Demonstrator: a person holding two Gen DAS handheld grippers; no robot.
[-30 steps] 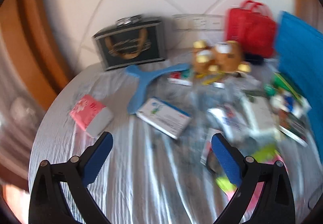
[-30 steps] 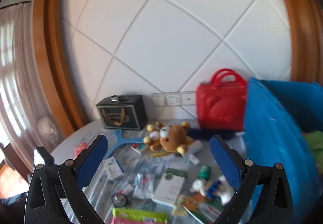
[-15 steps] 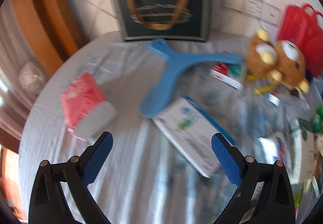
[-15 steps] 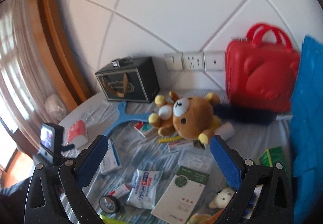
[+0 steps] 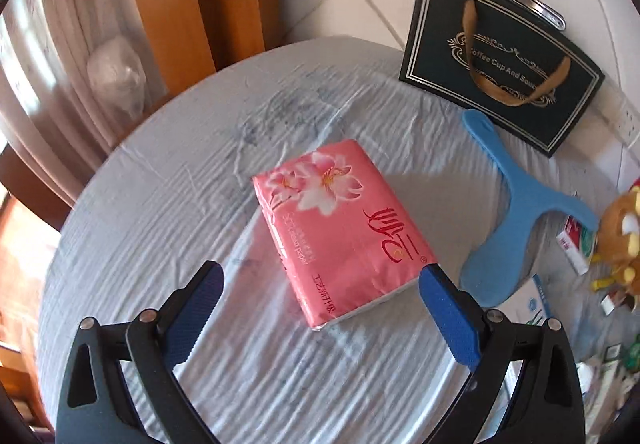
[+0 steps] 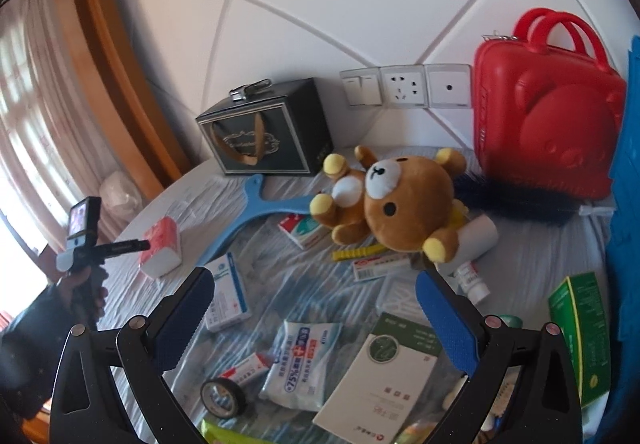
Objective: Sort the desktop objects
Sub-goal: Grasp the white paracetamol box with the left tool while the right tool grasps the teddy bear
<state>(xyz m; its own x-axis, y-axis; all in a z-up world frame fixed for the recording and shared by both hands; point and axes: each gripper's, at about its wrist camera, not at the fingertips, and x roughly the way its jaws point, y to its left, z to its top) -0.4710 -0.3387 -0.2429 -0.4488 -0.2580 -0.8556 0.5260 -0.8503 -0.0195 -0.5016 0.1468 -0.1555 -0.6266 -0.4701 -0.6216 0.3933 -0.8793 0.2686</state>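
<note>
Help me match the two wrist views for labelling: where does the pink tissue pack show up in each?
Left wrist: tissue pack at centre, just ahead of the open fingers.
Right wrist: tissue pack at far left on the table.
Shared landmark: blue Y-shaped tool lies beside it in both.

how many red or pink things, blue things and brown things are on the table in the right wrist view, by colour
Red or pink: 2, the red plastic bear-face case and the pink tissue pack.
Blue: 1, the blue Y-shaped plastic piece.
Brown: 1, the brown plush bear.
Total: 4
</note>
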